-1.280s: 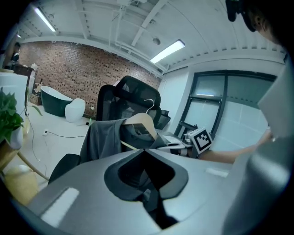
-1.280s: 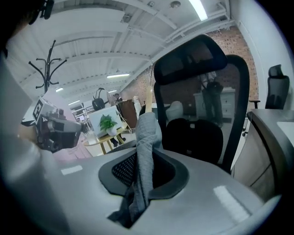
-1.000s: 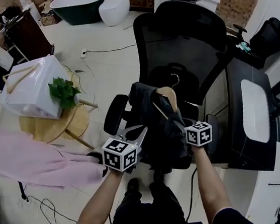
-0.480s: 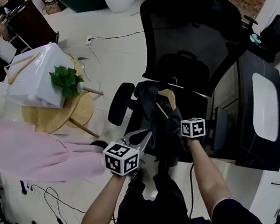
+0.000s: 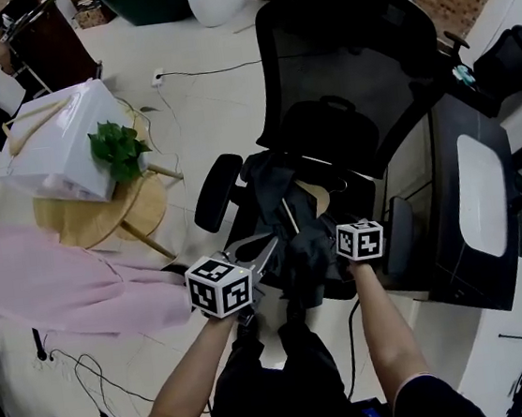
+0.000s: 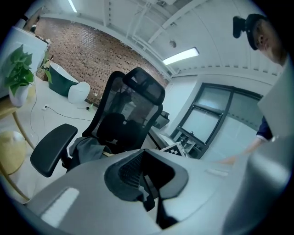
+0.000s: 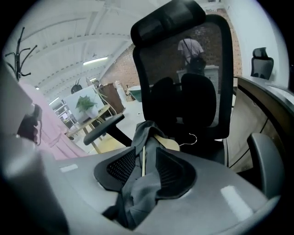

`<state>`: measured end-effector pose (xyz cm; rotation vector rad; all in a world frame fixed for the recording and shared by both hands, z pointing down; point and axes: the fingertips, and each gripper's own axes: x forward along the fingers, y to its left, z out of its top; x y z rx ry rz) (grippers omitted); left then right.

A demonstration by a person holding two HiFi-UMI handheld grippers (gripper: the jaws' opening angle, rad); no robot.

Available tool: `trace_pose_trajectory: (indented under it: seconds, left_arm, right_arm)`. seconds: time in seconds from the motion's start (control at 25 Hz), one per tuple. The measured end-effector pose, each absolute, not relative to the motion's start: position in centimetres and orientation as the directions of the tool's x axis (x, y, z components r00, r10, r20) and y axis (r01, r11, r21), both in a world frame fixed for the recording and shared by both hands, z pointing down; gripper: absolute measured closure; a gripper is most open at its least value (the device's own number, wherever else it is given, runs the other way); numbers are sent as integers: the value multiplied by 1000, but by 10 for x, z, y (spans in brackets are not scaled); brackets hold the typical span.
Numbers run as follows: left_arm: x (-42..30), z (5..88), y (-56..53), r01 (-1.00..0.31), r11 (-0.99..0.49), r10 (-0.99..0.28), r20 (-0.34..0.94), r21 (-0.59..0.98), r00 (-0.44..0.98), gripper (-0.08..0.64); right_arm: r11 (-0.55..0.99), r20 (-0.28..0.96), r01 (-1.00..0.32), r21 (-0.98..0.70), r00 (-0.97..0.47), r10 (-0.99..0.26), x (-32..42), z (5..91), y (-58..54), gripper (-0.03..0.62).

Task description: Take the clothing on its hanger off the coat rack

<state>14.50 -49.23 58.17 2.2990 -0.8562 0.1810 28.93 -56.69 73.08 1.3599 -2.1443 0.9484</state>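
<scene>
- The dark grey garment (image 5: 296,246) on its wooden hanger (image 5: 313,193) lay on the seat of a black mesh office chair (image 5: 350,69). It was bunched toward the seat's front edge, with the hanger's metal hook (image 7: 191,137) pointing at the backrest.
- The right gripper (image 7: 148,170) reached into the garment from the seat's front edge. Its jaws had just been opening and stood spread. A fold of grey fabric and the hanger's thin bar ran loosely through the gap.
- The left gripper (image 6: 148,179) was held just beside the garment's left side, near the chair's left armrest (image 5: 214,193). Its pads sat pressed together with nothing between them.
- The coat rack (image 7: 19,46) showed only as dark prongs in the right gripper view, well apart from the chair, with a pink garment (image 5: 63,288) below it.
- To the left of the chair stood a round wooden table (image 5: 144,217). It carried a white bag (image 5: 52,158) and a leafy green plant (image 5: 117,152) at its near edge.
- A dark desk (image 5: 460,254) flanked the chair on the right.
</scene>
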Motion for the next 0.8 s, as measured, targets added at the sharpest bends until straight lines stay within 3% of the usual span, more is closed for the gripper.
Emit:
trace_pose_trajectory:
  seconds: [0.2,0.4,0.6,0.8]
  left_arm:
    - [159,560,-495,-591,-607,-516,302,531,801,549]
    - [169,537,-497,-565,-656,-500,272,502,822,549]
    - [175,508,-502,-538,-706,-489,232,461,841,549]
    - [185,472,-504,-507,-768,-469,195,391,861,548]
  right_arm:
    - [360,524,-865,-351,-499,-690,283,657,-559,492]
    - [406,355,-842,-355,-523,-775,280,577,-540,584]
    - [480,186,-813,-329,-554,-811,268,500,-525,591]
    - [520,106,-816,-253,-558,-823,263,443,-515,591]
